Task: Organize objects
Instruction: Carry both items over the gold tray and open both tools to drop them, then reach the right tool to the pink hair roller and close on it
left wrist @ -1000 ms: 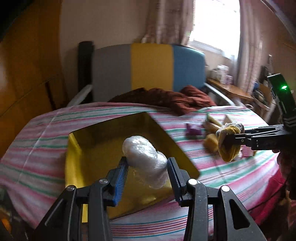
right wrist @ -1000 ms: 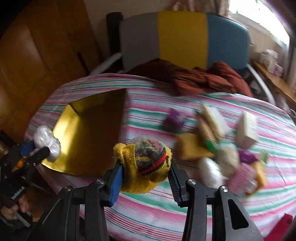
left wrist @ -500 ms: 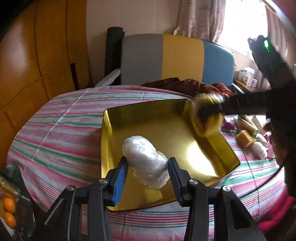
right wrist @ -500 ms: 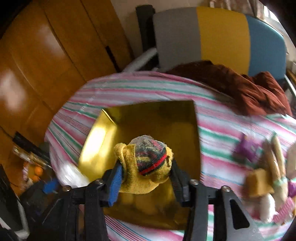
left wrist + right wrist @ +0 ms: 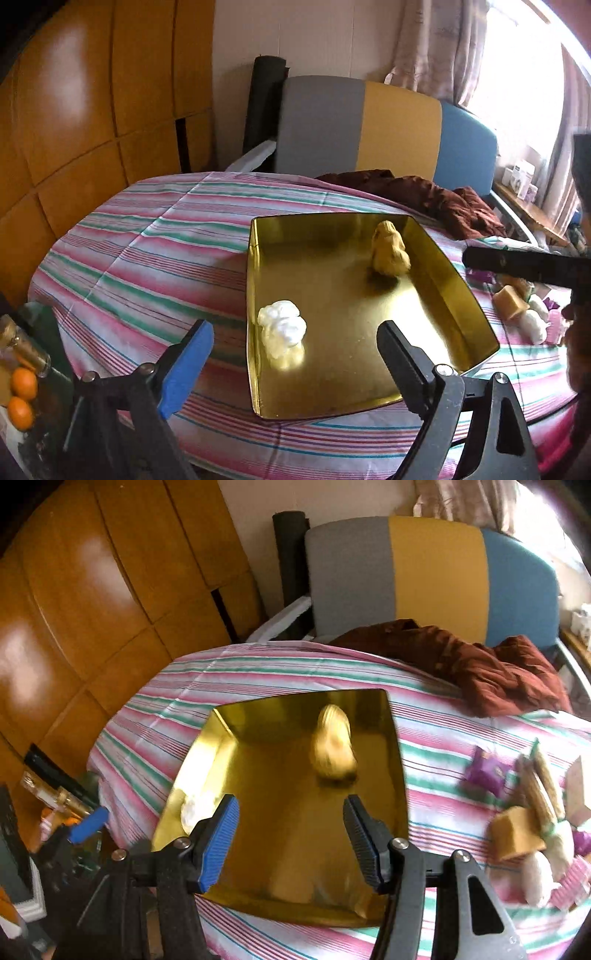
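Observation:
A gold metal tray [image 5: 456, 269] lies on the striped tablecloth. In it, near the left wall, rests a white plastic-wrapped bundle [image 5: 282, 325]. A yellow knitted sock ball [image 5: 389, 253] sits at its far right. My left gripper [image 5: 295, 330] hovers over the tray's near edge, its jaws opening wide, with nothing between them. My right gripper [image 5: 290, 805] also hangs above the tray [image 5: 399, 775], jaws opening and nothing in them. The sock ball [image 5: 334, 749] looks blurred beyond it, and the white bundle [image 5: 195, 806] shows at the lower left.
Small items lie in a pile right of the tray: a purple packet [image 5: 484, 771], a tan block [image 5: 517, 834] and white wrapped pieces. A dark red cloth [image 5: 498, 672] lies at the back before a grey, yellow and blue chair [image 5: 424, 572]. Oranges [image 5: 22, 398] sit below the table's left edge.
Both grippers moved over the tray and opened. The left one let go of the white bundle and the right one let go of the sock ball; both things now lie in the tray.

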Action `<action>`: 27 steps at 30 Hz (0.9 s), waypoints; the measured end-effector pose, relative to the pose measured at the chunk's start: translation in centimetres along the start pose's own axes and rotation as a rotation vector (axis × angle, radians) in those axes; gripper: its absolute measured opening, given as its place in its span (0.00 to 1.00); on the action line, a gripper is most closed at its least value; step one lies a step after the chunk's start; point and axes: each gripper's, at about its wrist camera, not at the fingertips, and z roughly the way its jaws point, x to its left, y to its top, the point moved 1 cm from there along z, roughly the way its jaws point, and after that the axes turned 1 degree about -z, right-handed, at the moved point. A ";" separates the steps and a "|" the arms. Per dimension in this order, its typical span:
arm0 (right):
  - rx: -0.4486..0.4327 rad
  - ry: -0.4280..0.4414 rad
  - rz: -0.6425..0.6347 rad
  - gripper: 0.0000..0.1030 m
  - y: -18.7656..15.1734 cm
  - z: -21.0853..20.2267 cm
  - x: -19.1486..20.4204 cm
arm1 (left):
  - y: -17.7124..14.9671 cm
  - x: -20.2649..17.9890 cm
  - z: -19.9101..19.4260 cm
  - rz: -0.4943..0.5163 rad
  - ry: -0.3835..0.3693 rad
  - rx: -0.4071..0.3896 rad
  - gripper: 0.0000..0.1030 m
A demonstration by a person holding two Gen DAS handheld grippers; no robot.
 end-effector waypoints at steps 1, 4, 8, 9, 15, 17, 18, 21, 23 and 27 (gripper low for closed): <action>-0.006 -0.017 0.000 0.58 -0.5 -0.3 -0.2 | 0.0 0.1 -0.1 -0.004 -0.001 -0.004 0.88; -0.015 -0.042 0.007 0.58 -1.6 -0.8 -0.9 | 0.0 0.1 -0.1 -0.019 -0.013 0.009 0.88; -0.017 -0.059 0.023 0.59 -2.7 -1.1 -1.9 | -0.1 0.1 0.3 -0.047 -0.024 0.044 0.88; -0.016 -0.062 0.026 0.59 -2.9 -1.2 -2.1 | -0.2 0.0 0.3 -0.048 -0.030 0.051 0.88; -0.021 -0.072 0.067 0.59 -4.1 -1.6 -3.7 | -0.4 -1.6 -0.4 -0.002 -0.032 0.024 0.93; -0.027 -0.080 0.083 0.61 -4.5 -1.9 -4.4 | -0.2 -2.0 -0.7 0.011 -0.036 0.007 0.95; -0.028 -0.083 0.090 0.63 -4.7 -2.0 -4.7 | -0.1 -2.4 -0.9 0.024 -0.040 -0.001 0.97; -0.031 -0.091 0.111 0.65 -5.2 -2.4 -5.6 | 0.2 -3.8 -1.4 0.071 -0.049 -0.023 0.98; -0.031 -0.100 0.137 0.65 -5.6 -2.7 -6.7 | 0.4 -4.5 -1.6 0.104 -0.060 -0.036 0.98; -0.030 -0.134 0.191 0.65 -6.6 -3.6 -9.3 | 0.7 -6.6 -1.8 0.169 -0.083 -0.053 0.98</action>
